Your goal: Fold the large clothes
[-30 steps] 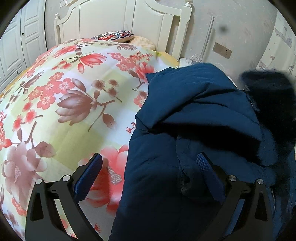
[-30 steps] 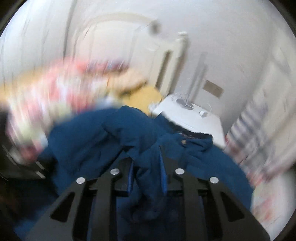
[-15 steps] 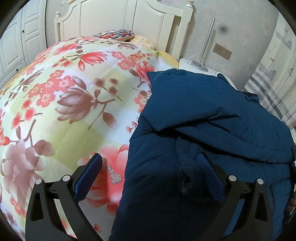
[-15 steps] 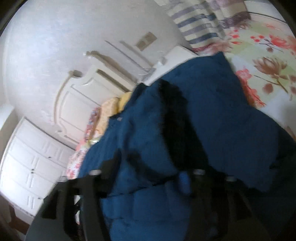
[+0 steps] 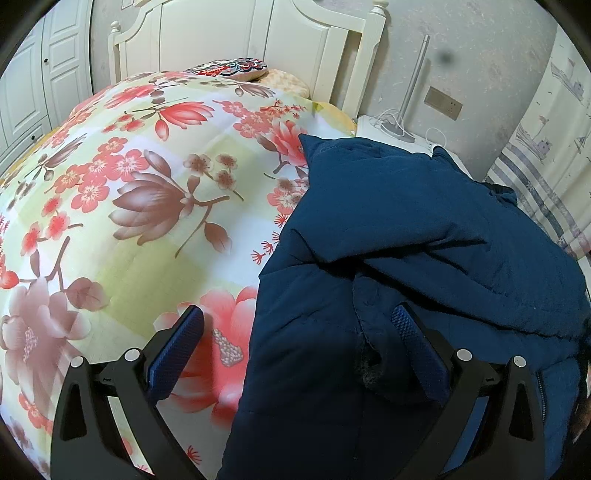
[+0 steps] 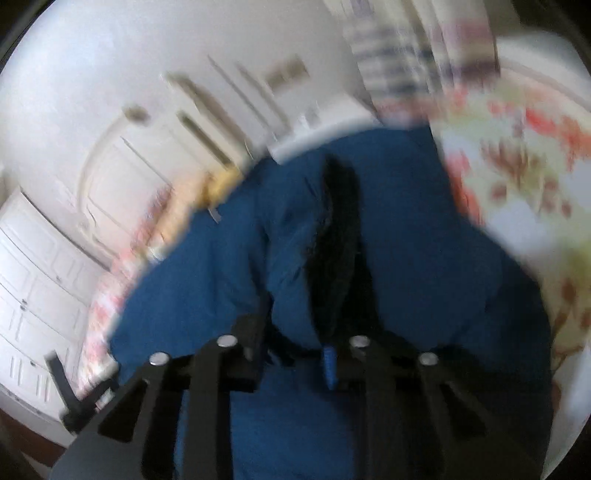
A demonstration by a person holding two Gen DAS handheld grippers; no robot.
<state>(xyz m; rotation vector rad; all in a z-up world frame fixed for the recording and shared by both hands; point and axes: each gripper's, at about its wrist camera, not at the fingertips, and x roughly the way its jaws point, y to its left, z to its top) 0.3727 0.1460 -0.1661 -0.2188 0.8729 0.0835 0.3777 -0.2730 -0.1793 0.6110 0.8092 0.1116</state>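
Note:
A dark blue padded jacket point(image 5: 406, 221) lies on the right side of a flowered quilt point(image 5: 147, 184), one part folded across its body. Black fur trim point(image 6: 336, 240) runs up its middle in the right wrist view. My left gripper point(image 5: 295, 332) hangs open over the jacket's left edge, one pad above the quilt and the other above the blue cloth, gripping nothing. My right gripper point(image 6: 293, 350) is low over the jacket point(image 6: 424, 258). Its jaws are closing and stand narrow, with bunched blue cloth and fur pinched between them. That view is blurred.
A white headboard point(image 5: 240, 33) and a patterned pillow point(image 5: 229, 68) are at the far end of the bed. A white nightstand point(image 5: 391, 129) with cables stands beyond the jacket, a striped curtain point(image 5: 546, 166) to the right, white wardrobe doors point(image 5: 22, 74) on the left.
The dark fur hood at the right of the left wrist view is gone and the folded part lies flat. The right gripper swung, rolled and sank; its jaws opened, then narrowed on the cloth.

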